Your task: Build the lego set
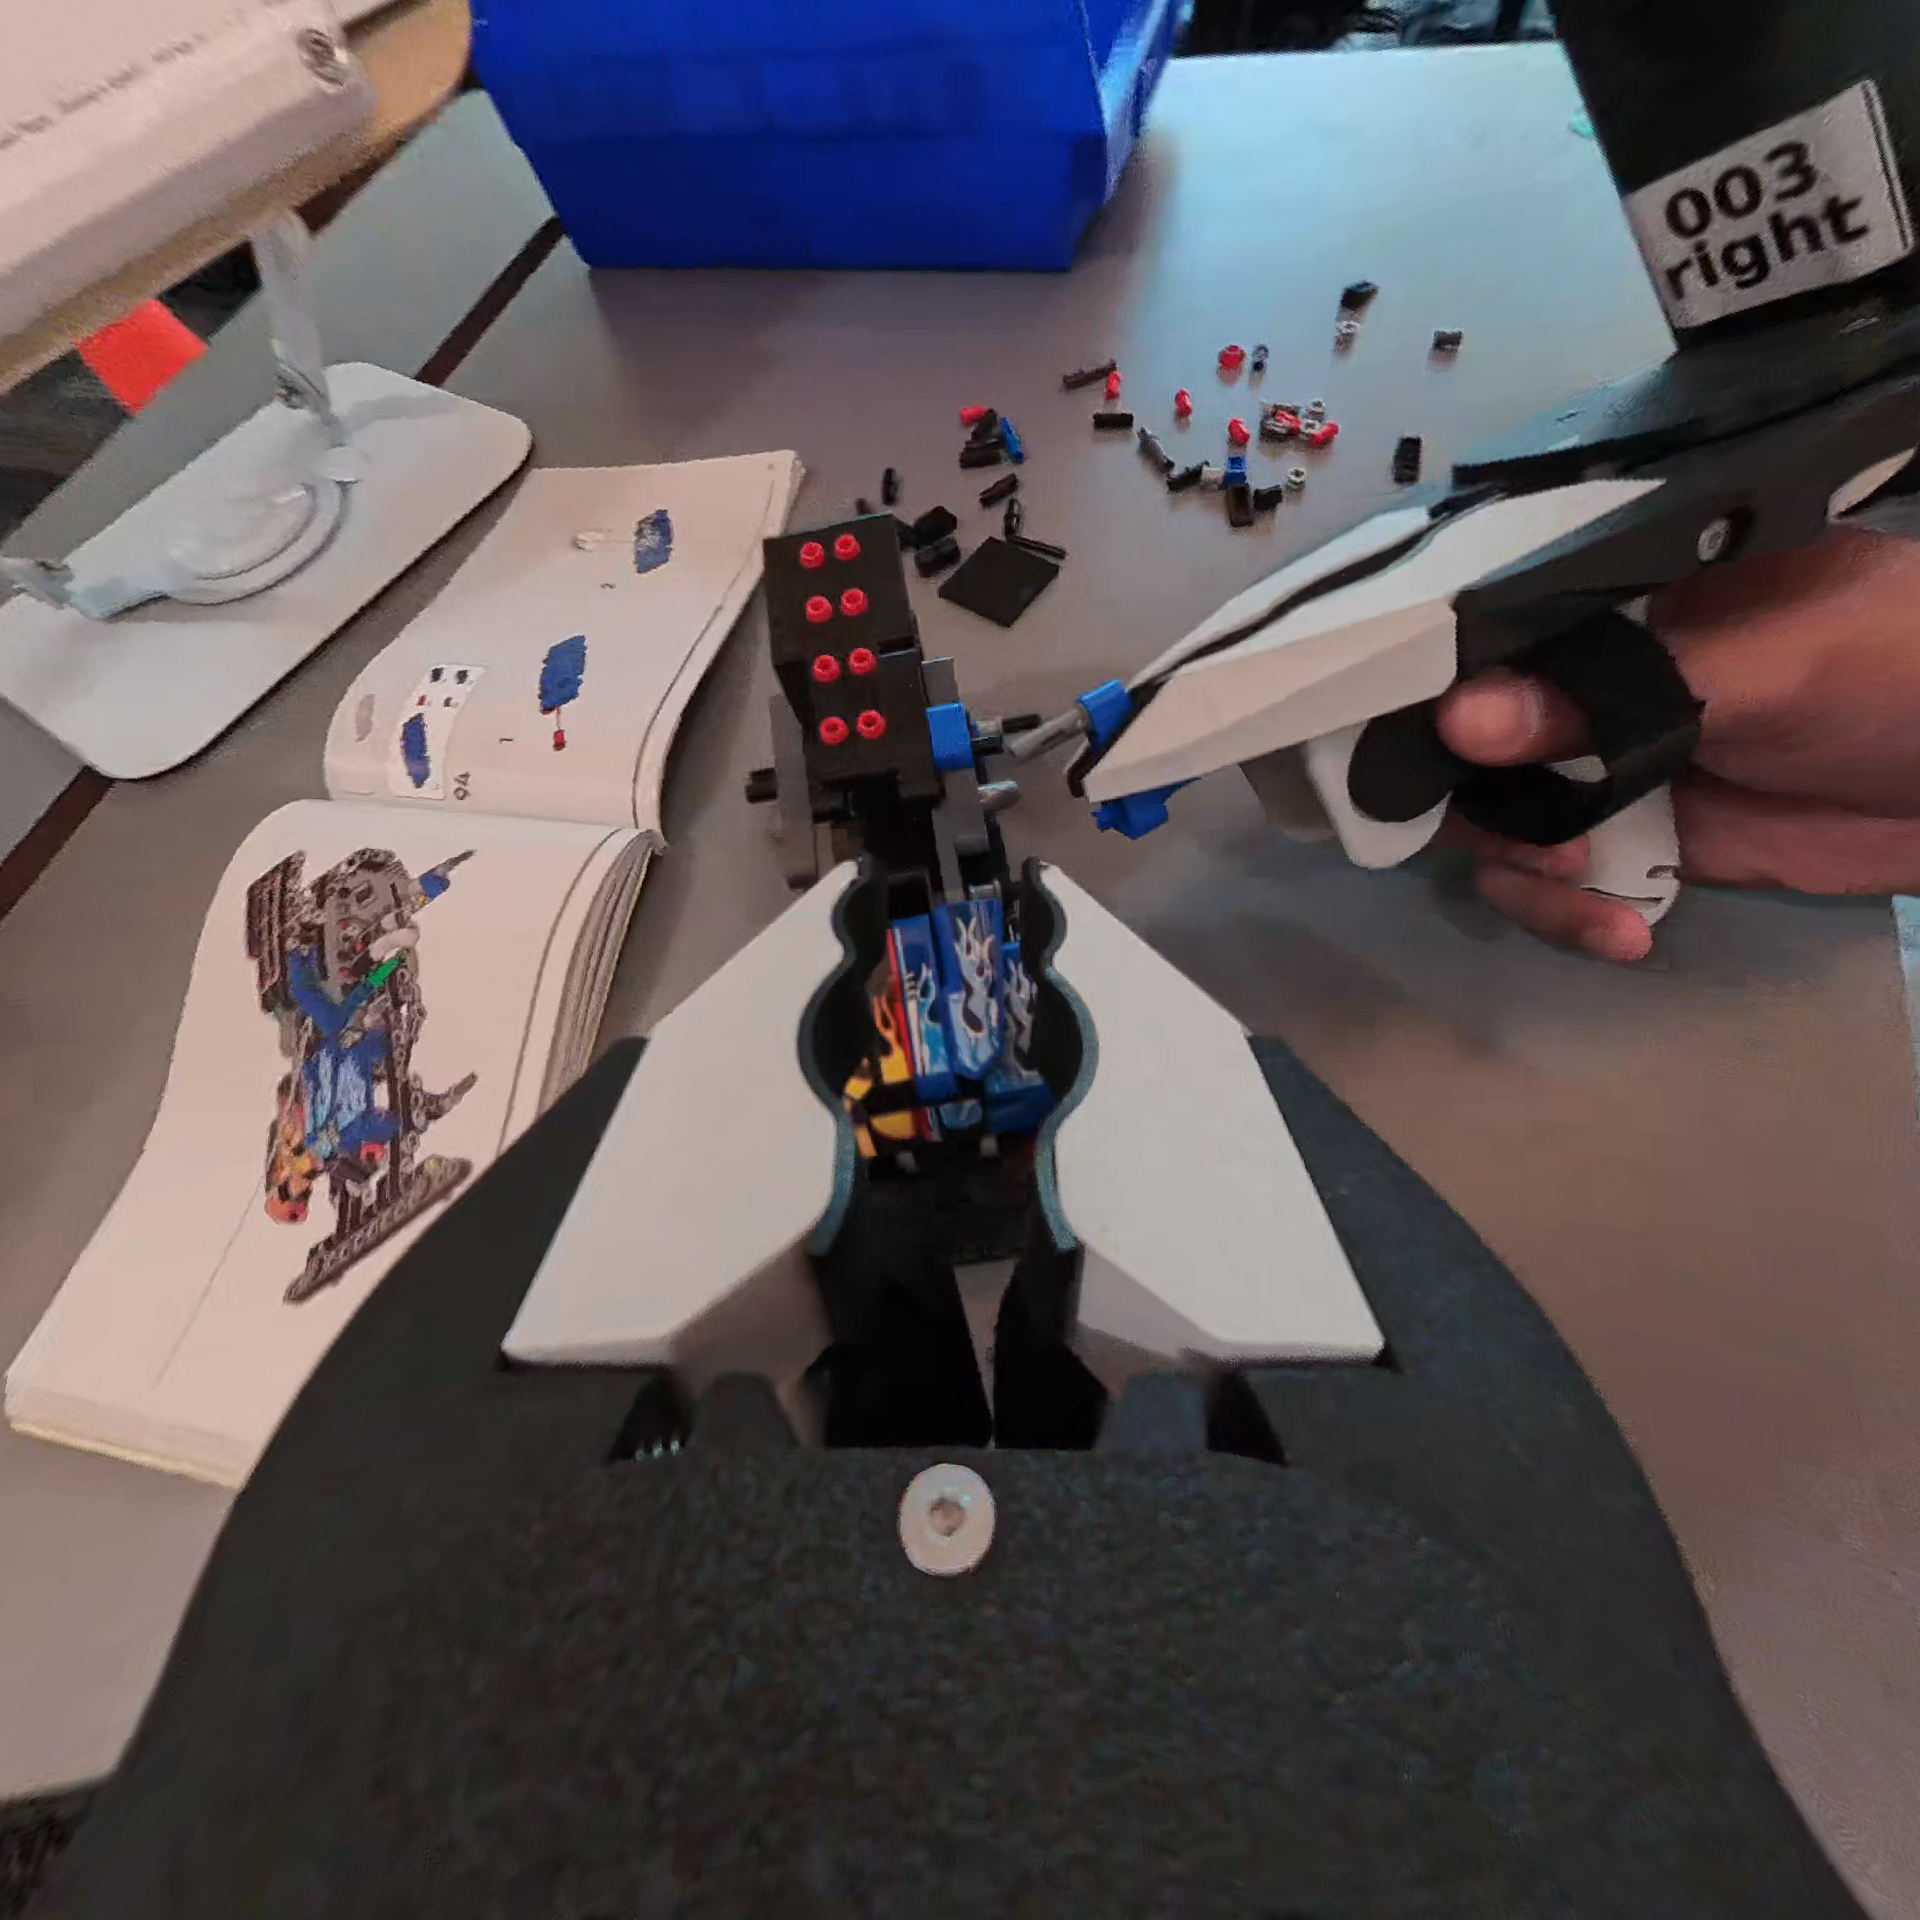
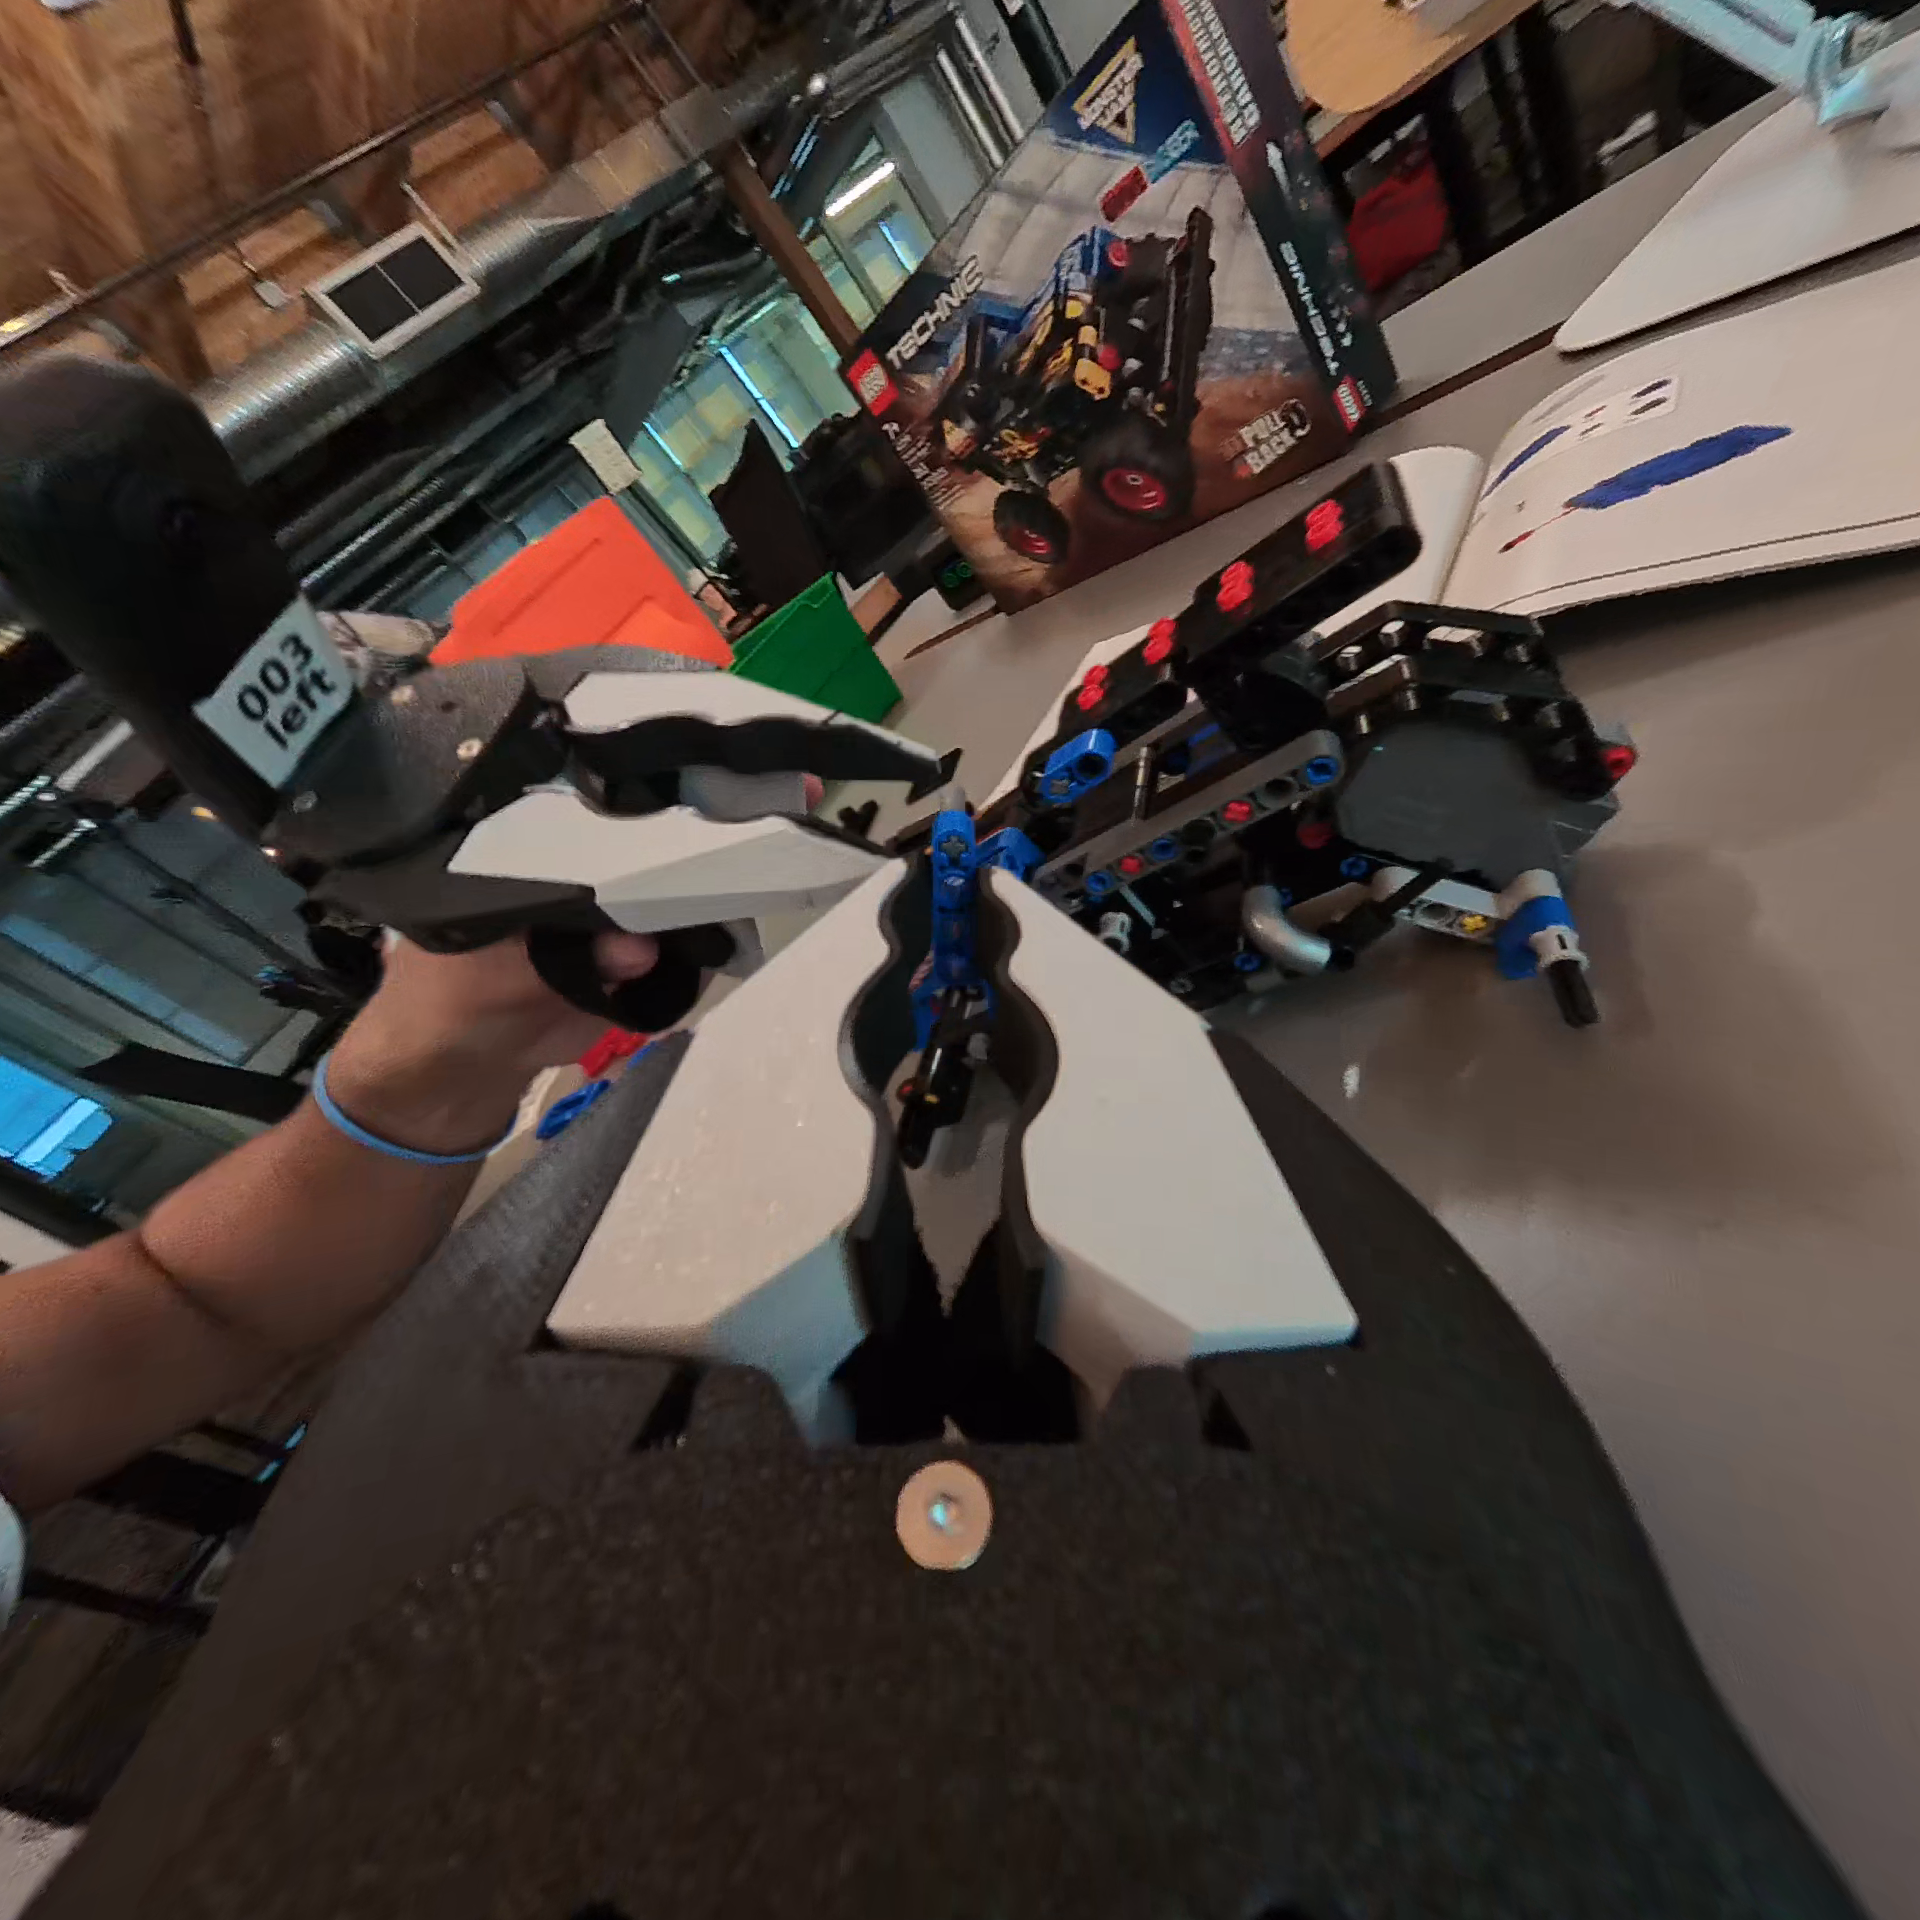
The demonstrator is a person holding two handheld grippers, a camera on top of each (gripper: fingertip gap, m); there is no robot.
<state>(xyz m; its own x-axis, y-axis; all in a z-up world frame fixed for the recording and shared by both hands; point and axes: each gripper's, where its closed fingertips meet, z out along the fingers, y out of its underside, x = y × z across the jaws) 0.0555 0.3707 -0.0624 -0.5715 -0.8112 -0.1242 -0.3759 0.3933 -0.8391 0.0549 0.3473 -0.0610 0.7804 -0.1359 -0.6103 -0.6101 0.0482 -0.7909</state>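
Observation:
The half-built truck model lies on the grey table, black with red pins on top and blue flame-patterned panels at its near end. My left gripper is shut on that flame-patterned end. My right gripper comes in from the right, shut on a narrow blue piece, its tips right beside the model's blue side connector. In the right wrist view the right gripper pinches the blue piece, which has black parts at its rear. The left gripper and the model lie just ahead.
An open instruction booklet lies left of the model. Loose small red, black and blue pieces are scattered behind it, with a blue bin farther back. A white stand base sits at left. The set's box stands beyond. The grippers are tip to tip, or close to it.

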